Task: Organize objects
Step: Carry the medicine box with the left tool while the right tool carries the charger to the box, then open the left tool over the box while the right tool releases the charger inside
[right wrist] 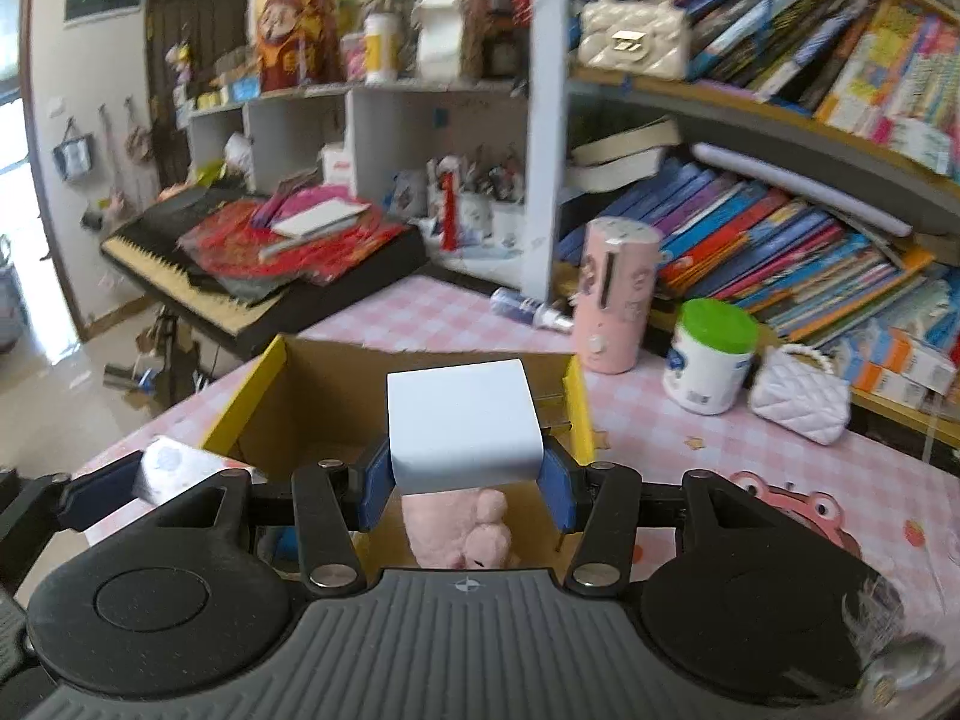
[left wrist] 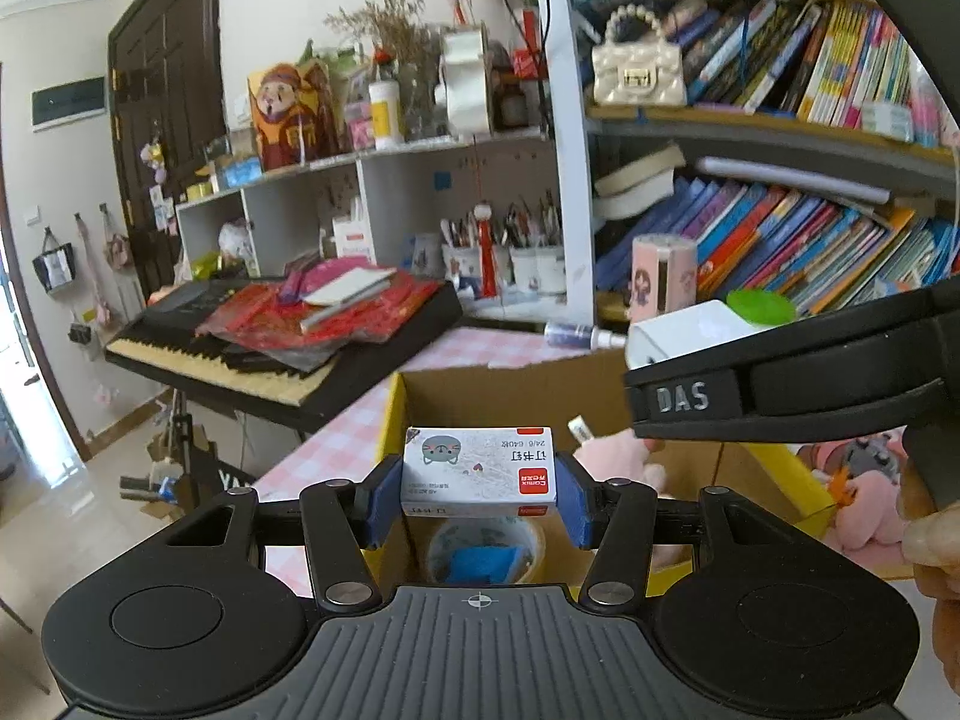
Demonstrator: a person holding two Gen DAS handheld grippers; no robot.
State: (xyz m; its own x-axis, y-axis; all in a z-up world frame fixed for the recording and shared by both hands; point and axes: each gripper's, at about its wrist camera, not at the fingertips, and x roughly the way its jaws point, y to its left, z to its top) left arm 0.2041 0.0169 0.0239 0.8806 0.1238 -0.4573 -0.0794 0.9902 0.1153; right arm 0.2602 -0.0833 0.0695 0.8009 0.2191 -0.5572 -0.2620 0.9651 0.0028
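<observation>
Plush toy (right wrist: pixel 474 531) and, seemingly, tape roll (left wrist: pixel 485 552) inside cardboard box (right wrist: pixel 312 384).

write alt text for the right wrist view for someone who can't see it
The right gripper is shut on a white charger block, held above an open cardboard box with a pink plush toy inside. The box sits on a pink checked table before crowded bookshelves; a pink cylinder and a green-lidded tub stand nearby.
</observation>
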